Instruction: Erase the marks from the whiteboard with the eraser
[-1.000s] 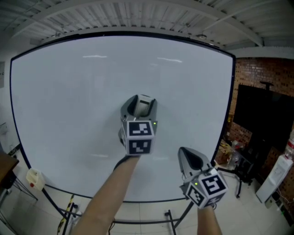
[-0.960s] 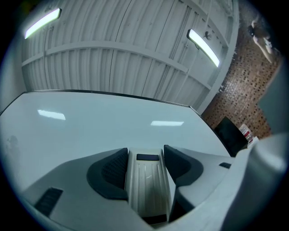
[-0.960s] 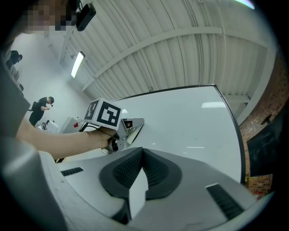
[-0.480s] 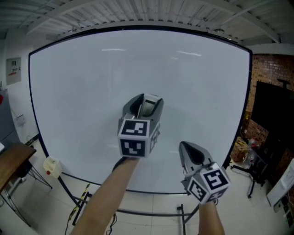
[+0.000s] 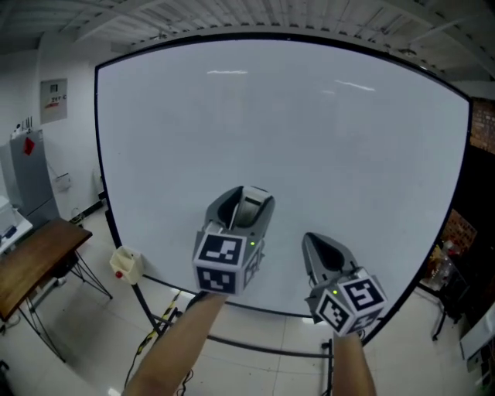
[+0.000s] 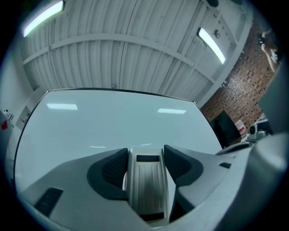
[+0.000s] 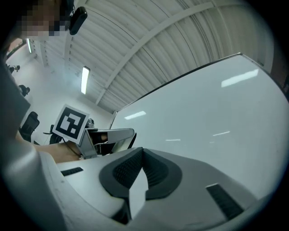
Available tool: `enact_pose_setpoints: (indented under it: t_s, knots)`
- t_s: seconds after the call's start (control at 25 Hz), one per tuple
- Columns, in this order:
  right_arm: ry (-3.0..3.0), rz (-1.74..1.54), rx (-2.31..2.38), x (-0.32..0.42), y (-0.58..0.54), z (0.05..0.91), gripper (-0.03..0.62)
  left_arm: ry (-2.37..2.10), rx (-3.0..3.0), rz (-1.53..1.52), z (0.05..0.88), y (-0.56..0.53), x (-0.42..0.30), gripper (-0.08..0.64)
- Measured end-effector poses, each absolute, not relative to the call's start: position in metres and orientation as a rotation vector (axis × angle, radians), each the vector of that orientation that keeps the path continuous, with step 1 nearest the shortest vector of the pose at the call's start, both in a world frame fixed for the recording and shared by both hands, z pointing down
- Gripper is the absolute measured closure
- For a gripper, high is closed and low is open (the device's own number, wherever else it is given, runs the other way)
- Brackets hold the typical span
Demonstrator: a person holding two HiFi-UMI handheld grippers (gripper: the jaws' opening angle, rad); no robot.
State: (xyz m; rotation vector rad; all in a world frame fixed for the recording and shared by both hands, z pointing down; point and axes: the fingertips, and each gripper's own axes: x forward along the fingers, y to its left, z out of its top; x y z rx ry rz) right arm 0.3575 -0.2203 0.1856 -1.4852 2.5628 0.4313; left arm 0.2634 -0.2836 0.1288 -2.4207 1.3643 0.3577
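A ribbed metal ceiling (image 5: 232,19) covers a workshop with a brick wall (image 6: 235,85) on one side and a wooden table (image 5: 35,259) on the other. A large whiteboard (image 5: 278,139) on a stand fills the middle. Its surface reflects the ceiling lights, and I can make out no marks on it from any view.

The left gripper (image 5: 244,198) clamps the eraser (image 6: 146,180), a pale ribbed block, with one dark pad pressed on each long side. The eraser's long axis runs straight out along the jaws and points up at the lower middle of the board. Whether its front end touches the board cannot be told.

The right gripper (image 7: 142,155) has its pads pressed together with nothing between them. It sits lower and to the right, near the board's bottom edge. The left gripper is therefore the one placed to wipe.
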Motion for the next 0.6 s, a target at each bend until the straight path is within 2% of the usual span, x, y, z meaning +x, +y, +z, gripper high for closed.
enact_pose_setpoints:
  t_s: [0.6]
  knots:
    - [2.763, 0.168, -1.329, 0.146, -0.246, 0.278, 0.595, 1.595, -2.508, 0.150, 0.290, -0.287, 0.042, 0.301]
